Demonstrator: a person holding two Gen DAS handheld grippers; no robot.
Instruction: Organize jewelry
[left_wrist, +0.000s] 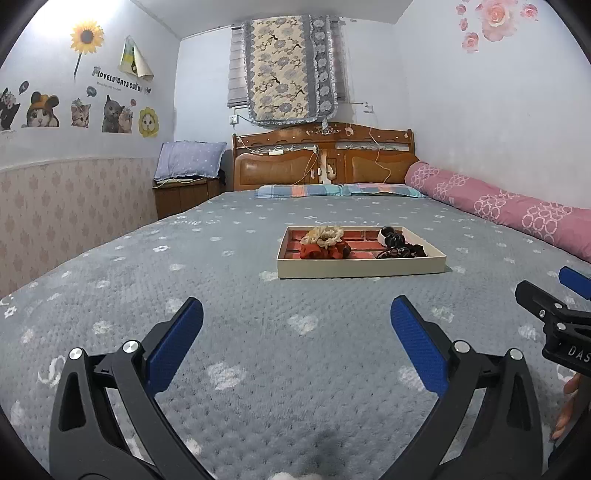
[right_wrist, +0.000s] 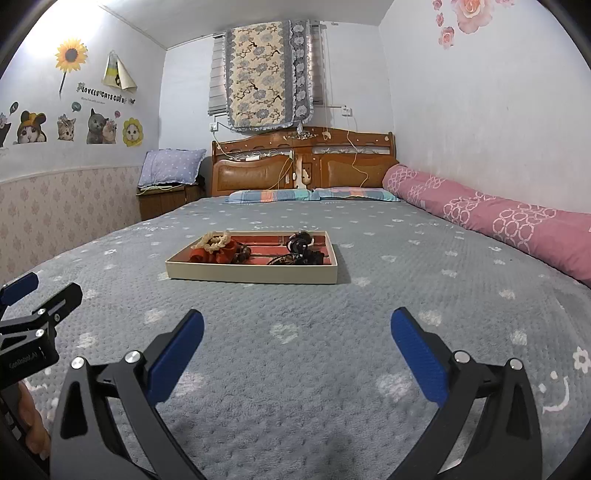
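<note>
Left hand-held gripper (left_wrist: 295, 339) and right hand-held gripper (right_wrist: 295, 343) both wide open, empty, over bed (left_wrist: 240, 332), tray (left_wrist: 360, 267) of jewelry ahead.

Setting: a bedroom; a wide bed (left_wrist: 258, 295) with a grey-blue bedspread patterned with white flowers fills the view.
Left tool (left_wrist: 295, 314): two black arms with blue pads (left_wrist: 173, 343) spread wide apart over the bed's near edge, holding nothing.
Right tool (left_wrist: 565, 295): partly seen at the right edge, black with a blue pad; how its jaws stand cannot be told.
Tray (left_wrist: 360, 267): shallow cream tray with a reddish lining, in the middle of the bed, well apart from both tools.
Tray contents: a cream scrunchie (left_wrist: 327, 236) resting on a red scrunchie (left_wrist: 319, 251) on the left; dark hair accessories (left_wrist: 400, 245) on the right.
Far edge: two flat striped pillows (left_wrist: 336, 190) against a wooden headboard (left_wrist: 323, 158).
Right edge: a long pink bolster (left_wrist: 498, 206).
</note>
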